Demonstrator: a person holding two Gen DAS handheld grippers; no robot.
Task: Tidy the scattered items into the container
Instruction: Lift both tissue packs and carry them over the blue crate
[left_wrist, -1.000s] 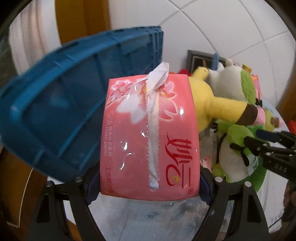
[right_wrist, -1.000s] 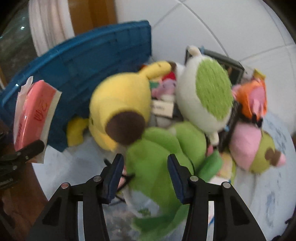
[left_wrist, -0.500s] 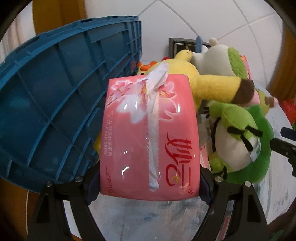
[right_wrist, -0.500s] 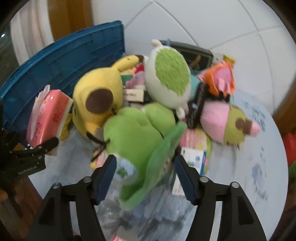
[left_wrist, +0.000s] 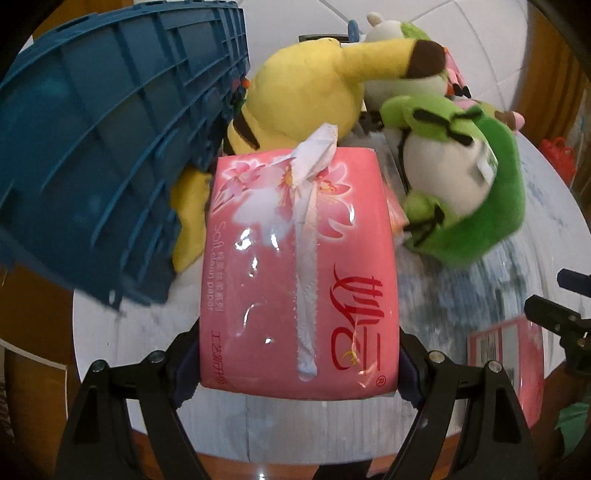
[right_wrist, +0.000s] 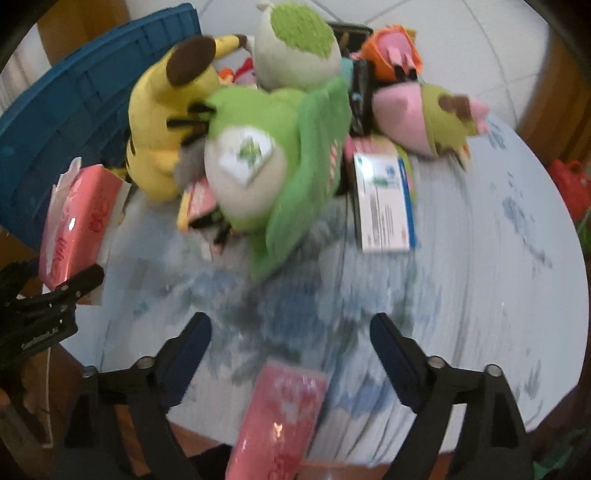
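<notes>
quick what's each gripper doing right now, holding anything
Left gripper: shut on the pink tissue pack.
Right gripper: open, holding nothing.

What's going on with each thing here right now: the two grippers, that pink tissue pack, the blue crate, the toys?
Left gripper: shut on the pink tissue pack, held off the table.
Right gripper: open, holding nothing.
Blue crate: tipped on its side.
Green plush: lying on the table, outside the crate.
Yellow plush: leaning against the crate.
Second pink pack: flat at the table edge.
</notes>
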